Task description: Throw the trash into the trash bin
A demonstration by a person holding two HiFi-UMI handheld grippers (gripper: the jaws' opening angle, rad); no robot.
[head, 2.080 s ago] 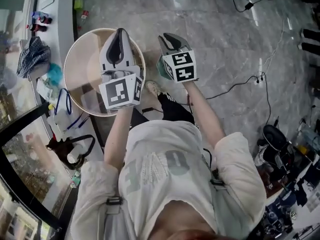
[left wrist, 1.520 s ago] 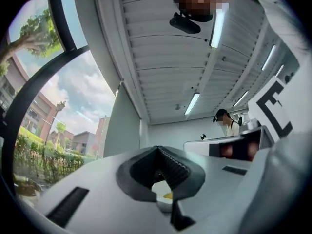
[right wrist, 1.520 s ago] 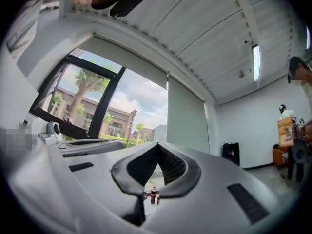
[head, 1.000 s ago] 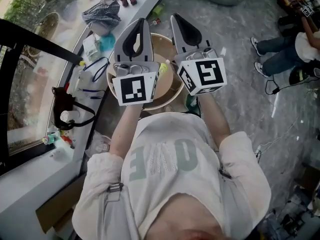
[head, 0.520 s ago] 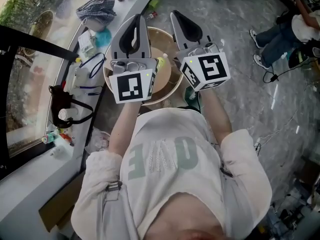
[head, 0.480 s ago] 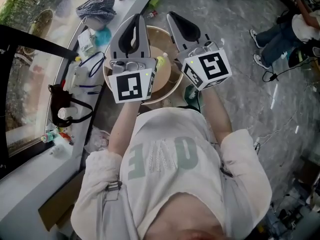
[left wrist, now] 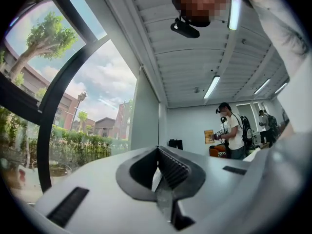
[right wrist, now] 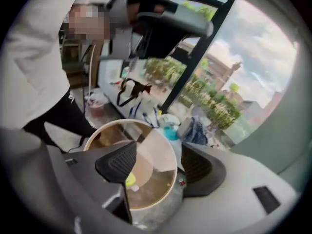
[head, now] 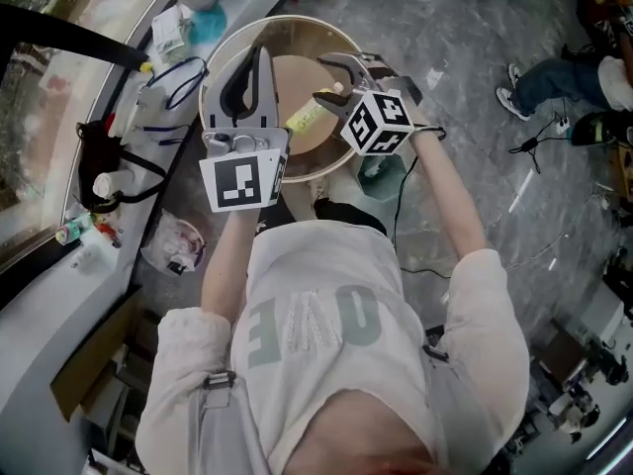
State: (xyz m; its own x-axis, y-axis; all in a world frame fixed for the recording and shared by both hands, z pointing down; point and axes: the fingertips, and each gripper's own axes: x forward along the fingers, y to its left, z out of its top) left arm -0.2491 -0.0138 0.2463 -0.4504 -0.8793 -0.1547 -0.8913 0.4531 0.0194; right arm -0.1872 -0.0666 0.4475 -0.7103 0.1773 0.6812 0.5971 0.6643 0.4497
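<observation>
Right gripper (head: 331,79) lowered over bin (head: 287,20), fingers (right wrist: 117,162) opening off yellow-green bottle (head: 305,117); left gripper (left wrist: 163,155) closed.

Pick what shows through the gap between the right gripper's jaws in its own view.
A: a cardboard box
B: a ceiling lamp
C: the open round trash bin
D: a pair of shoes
C: the right gripper, its jaws opening with nothing pressed between them, looks down into the trash bin, where the yellow-green trash shows inside.
</observation>
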